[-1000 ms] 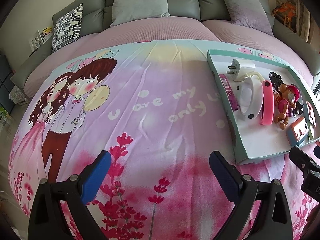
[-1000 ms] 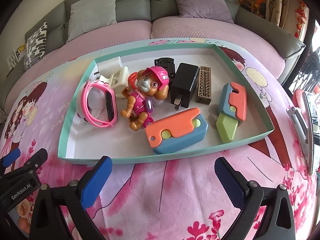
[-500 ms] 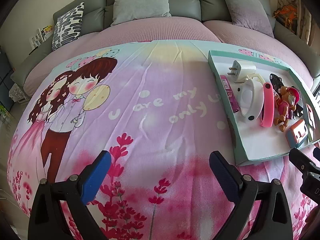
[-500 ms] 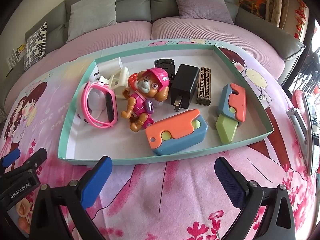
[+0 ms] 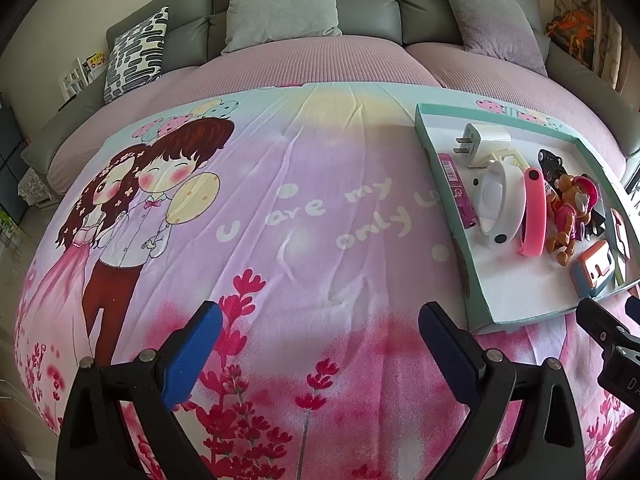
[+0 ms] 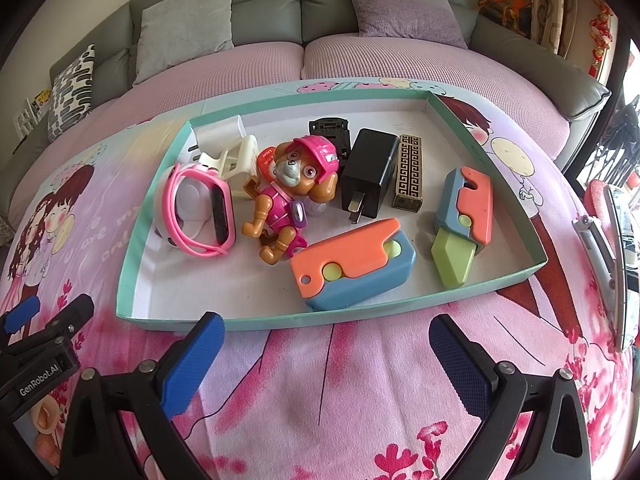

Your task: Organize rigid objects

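Left gripper [image 5: 320,340]: jaws spread wide, nothing between them, poised over the printed cloth [image 5: 280,208]. Ahead and to its right lies the teal tray [image 5: 460,240].

Right gripper [image 6: 326,344]: jaws spread wide, empty, just short of the tray's [image 6: 240,322] near rim, centred on it.

Tray contents as seen from the right gripper, left to right:
1. Pink watch [image 6: 208,208], ahead-left, lying against a white rounded piece.
2. Cream clip [image 6: 240,160], beyond the watch, touching it.
3. White charger [image 5: 486,140], far-left corner, prongs visible in the left wrist view.
4. Puppy figure [image 6: 288,196], pink helmet, straight ahead, on its back.
5. Black clip part [image 6: 330,128], behind the puppy figure.
6. Black plug adapter [image 6: 370,172], ahead, slightly right, prongs toward the gripper.
7. Patterned bronze block [image 6: 409,172], touching the adapter's right side.
8. Orange-blue toy knife, closed [image 6: 352,266], nearest the gripper, just inside the rim.
9. Orange-blue toy knife, green blade out [image 6: 462,220], ahead-right.

Magenta tube [image 5: 456,188]: along the tray's left wall, seen in the left wrist view only.
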A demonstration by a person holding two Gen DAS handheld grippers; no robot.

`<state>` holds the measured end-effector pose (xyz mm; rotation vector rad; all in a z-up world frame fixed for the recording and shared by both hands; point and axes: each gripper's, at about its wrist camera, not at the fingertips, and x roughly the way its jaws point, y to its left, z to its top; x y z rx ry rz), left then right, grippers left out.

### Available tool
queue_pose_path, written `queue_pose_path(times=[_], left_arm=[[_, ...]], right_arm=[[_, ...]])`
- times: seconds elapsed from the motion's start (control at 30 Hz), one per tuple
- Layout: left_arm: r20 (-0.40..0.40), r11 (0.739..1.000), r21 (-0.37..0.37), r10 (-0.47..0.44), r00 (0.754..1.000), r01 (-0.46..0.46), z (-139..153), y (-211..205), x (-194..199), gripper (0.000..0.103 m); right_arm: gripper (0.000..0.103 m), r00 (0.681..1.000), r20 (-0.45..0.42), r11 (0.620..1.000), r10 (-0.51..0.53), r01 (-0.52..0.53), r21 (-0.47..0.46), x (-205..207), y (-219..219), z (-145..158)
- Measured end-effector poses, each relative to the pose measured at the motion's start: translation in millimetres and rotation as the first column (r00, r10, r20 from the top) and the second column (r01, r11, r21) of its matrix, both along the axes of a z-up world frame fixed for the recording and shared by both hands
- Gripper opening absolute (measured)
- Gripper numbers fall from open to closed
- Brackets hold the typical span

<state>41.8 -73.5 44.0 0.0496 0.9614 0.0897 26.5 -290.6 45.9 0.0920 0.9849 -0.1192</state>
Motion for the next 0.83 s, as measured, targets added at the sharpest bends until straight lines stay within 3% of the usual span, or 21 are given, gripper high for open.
queue_pose_path(times=[0.83], left_arm=[[0.005, 1.0, -0.015, 0.005, 1.0, -0.005, 1.0, 3.2, -1.4, 0.099]], right_arm=[[0.103, 1.0, -0.001, 1.0, 0.002, -0.002, 0.0, 0.6, 0.3, -1.1]])
